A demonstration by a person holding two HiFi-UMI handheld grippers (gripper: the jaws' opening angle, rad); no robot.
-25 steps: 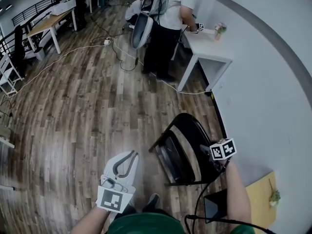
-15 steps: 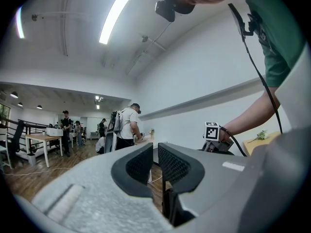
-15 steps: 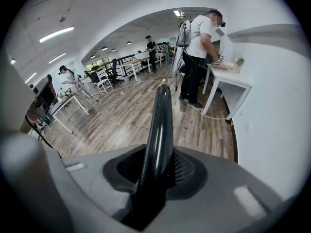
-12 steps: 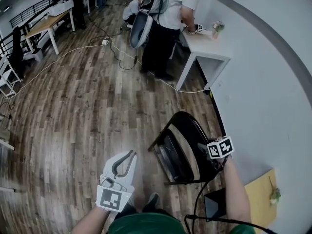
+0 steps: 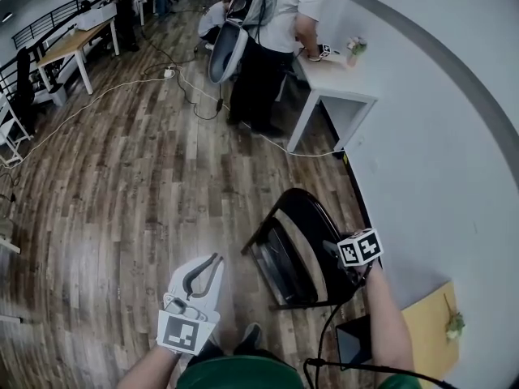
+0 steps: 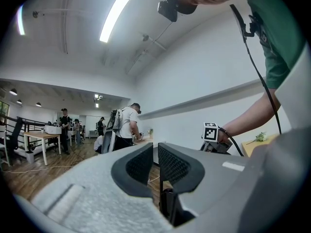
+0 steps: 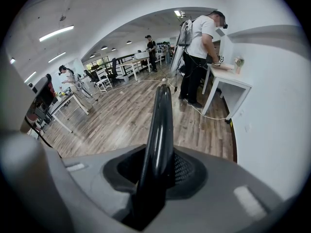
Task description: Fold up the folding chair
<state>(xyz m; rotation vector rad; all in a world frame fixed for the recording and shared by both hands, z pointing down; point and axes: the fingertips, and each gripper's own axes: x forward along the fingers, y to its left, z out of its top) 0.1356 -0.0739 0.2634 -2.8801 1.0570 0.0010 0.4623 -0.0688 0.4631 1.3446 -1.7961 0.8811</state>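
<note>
Black folding chair (image 5: 285, 259) on the wood floor (image 5: 122, 177) by a white wall (image 5: 438, 168), seemingly only part-folded; right gripper (image 5: 340, 258) clamps its back frame, left gripper (image 5: 212, 262) hovers closed and empty.

Black folding chair (image 5: 296, 254), partly folded, standing.
Glossy curved tube frame (image 7: 160, 115), dark seat swung close to the rounded back. It stands tilted on the wood floor (image 5: 146, 177), just beside the white wall (image 5: 438, 152).
</note>
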